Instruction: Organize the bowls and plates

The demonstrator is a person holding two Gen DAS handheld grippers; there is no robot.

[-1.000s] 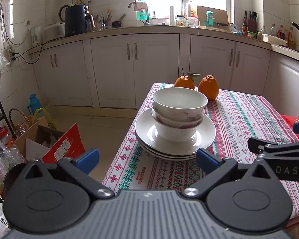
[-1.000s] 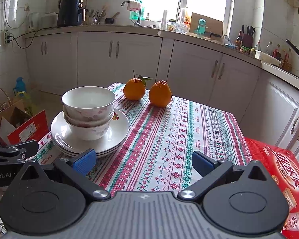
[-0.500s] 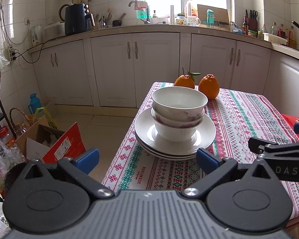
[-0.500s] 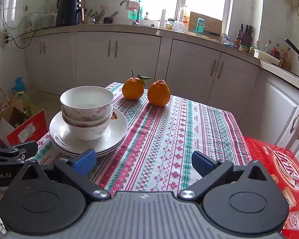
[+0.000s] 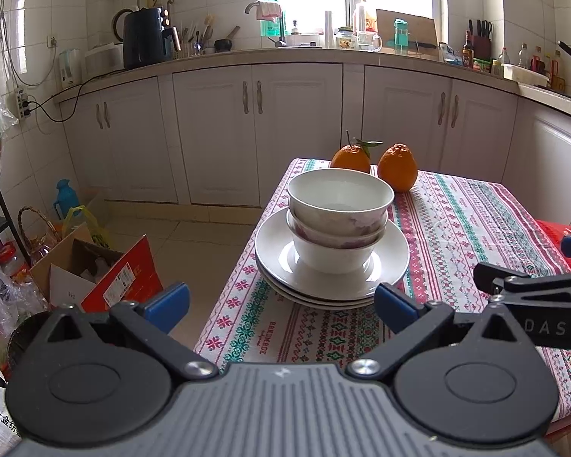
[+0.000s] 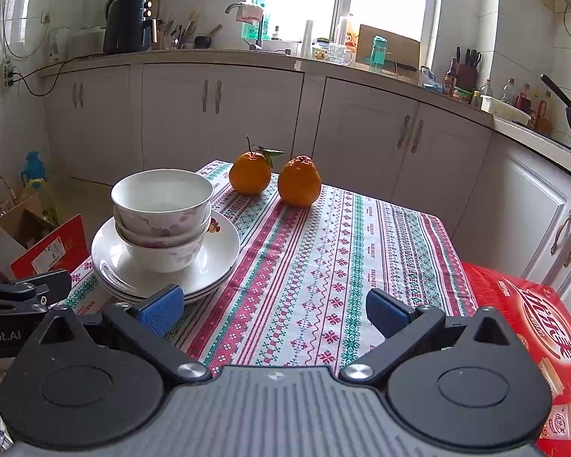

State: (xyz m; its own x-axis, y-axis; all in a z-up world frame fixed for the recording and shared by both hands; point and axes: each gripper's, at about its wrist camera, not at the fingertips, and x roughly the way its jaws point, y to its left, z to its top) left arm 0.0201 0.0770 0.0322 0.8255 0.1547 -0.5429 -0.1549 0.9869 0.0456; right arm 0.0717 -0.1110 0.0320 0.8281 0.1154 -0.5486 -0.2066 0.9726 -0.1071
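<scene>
Since both claws are spread wide and hold nothing, the left claw (image 5: 281,299) and right claw (image 6: 272,306) look parked short of the bowls (image 5: 338,217), nested on stacked plates (image 5: 331,262) mid-frame at the desk (image 5: 456,221) edge. Right view alone shows a red package (image 6: 529,327) lower right; left view shows a floor box (image 5: 95,270).

Two oranges (image 6: 250,173) (image 6: 299,181) sit side by side at the twelve o'clock end of a table draped in a red-and-green patterned cloth (image 6: 323,259). White cabinets (image 5: 255,133) line the wall behind, a dark kettle (image 5: 142,38) on the counter at eleven o'clock. An open cardboard box (image 5: 95,270) rests on the floor at nine o'clock; a red package (image 6: 533,327) lies at three.
</scene>
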